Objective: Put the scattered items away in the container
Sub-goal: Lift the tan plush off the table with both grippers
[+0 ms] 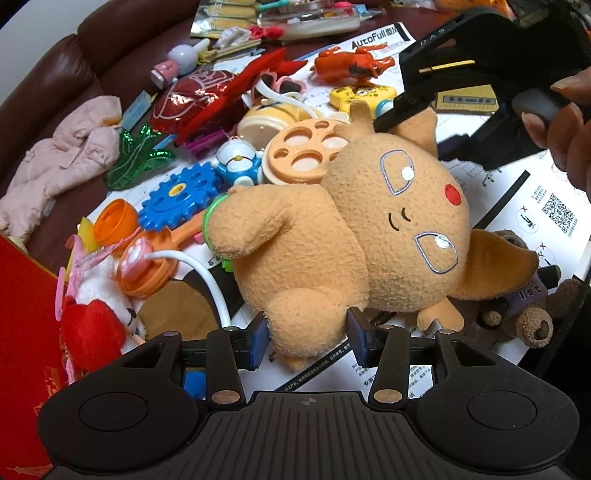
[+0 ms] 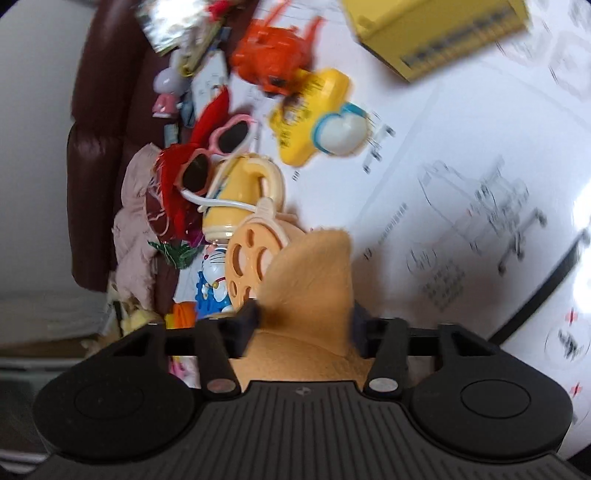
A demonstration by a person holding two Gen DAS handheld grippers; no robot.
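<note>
Tan fleece, the big soft plush doll (image 1: pixel 343 229) is lying across the littered white paper sheet (image 1: pixel 517 206), the left gripper (image 1: pixel 308 338) pinching its foot and the right gripper (image 2: pixel 304 317) pinching its ear, so thin fabric holds are risking slipping during lifting.

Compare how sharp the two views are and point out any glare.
Left wrist view: sharp, the orange plush crisp, fisheye bending at the edges. Right wrist view: motion-blurred, the yellow box smeared, glare washing out the white instruction sheet at right.

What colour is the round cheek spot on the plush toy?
Red, on the tan plush toy; clearest in the left wrist view.
</note>
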